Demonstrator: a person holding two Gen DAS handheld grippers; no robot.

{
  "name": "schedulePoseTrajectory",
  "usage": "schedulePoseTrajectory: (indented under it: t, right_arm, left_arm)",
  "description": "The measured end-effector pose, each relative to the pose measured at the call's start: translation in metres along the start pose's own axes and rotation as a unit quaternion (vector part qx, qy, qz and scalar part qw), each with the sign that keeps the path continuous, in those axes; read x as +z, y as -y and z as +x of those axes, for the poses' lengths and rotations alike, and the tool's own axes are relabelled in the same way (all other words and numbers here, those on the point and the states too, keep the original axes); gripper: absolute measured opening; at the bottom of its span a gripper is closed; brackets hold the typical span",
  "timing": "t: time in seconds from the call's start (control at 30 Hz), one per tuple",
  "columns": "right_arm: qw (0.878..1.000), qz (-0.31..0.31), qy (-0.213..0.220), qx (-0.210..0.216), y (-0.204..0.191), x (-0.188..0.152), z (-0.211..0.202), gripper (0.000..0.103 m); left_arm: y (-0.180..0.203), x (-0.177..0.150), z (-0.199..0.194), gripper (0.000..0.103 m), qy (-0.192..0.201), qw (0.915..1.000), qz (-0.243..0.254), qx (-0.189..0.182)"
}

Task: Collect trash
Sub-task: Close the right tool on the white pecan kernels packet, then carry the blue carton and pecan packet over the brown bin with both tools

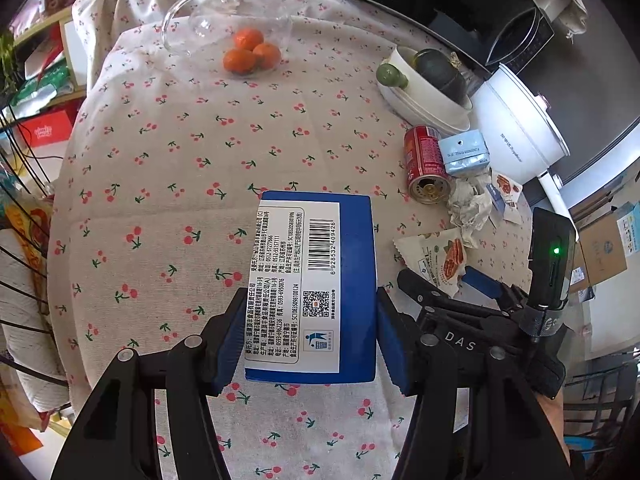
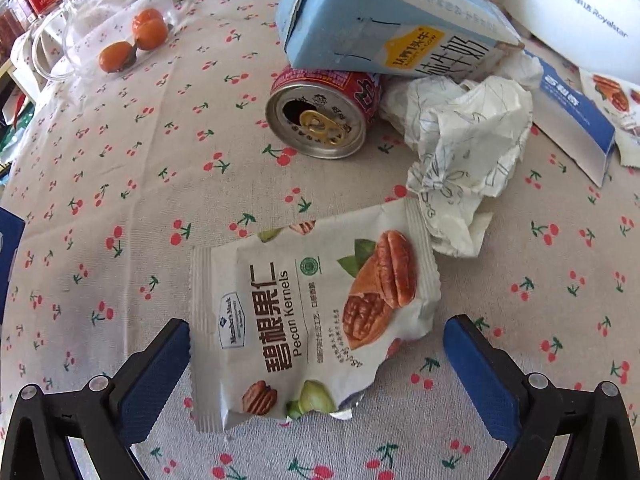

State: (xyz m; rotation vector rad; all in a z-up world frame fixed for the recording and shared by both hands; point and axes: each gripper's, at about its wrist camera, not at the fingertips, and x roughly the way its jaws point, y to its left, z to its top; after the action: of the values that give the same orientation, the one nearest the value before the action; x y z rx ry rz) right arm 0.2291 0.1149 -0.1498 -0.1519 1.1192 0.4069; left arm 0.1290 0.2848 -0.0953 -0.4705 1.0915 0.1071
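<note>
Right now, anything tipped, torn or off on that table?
Yes. The red can lies on its side, opened, with the milk carton tilted on top of it. Beside them sits crumpled paper. The pecan packet, between the open right gripper fingers, is torn at its near edge. No spill visible.

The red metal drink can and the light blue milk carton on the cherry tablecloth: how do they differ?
The red metal drink can is round; the light blue milk carton is boxy with flat faces. The can lies on its side on the cloth; the carton rests tilted on top of the can. The can's open top faces the right wrist camera. Both lie in the trash pile.
</note>
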Motion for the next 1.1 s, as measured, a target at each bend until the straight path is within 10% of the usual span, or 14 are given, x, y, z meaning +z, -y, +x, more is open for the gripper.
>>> schedulePoseTrajectory:
  t: [0.6, 1.1]
  right_arm:
    - [0.999, 0.007, 0.039, 0.010, 0.030, -0.007, -0.045, 0.089]
    - [0.995, 0.061, 0.074, -0.037, 0.147, -0.032, -0.124, 0.089]
  left_arm:
    - [0.024, -0.001, -0.001, 0.062, 0.002, 0.9997, 0.022, -0.006]
    - [0.126, -0.012, 0.017, 0.062, -0.019, 0.9946, 0.089, -0.051]
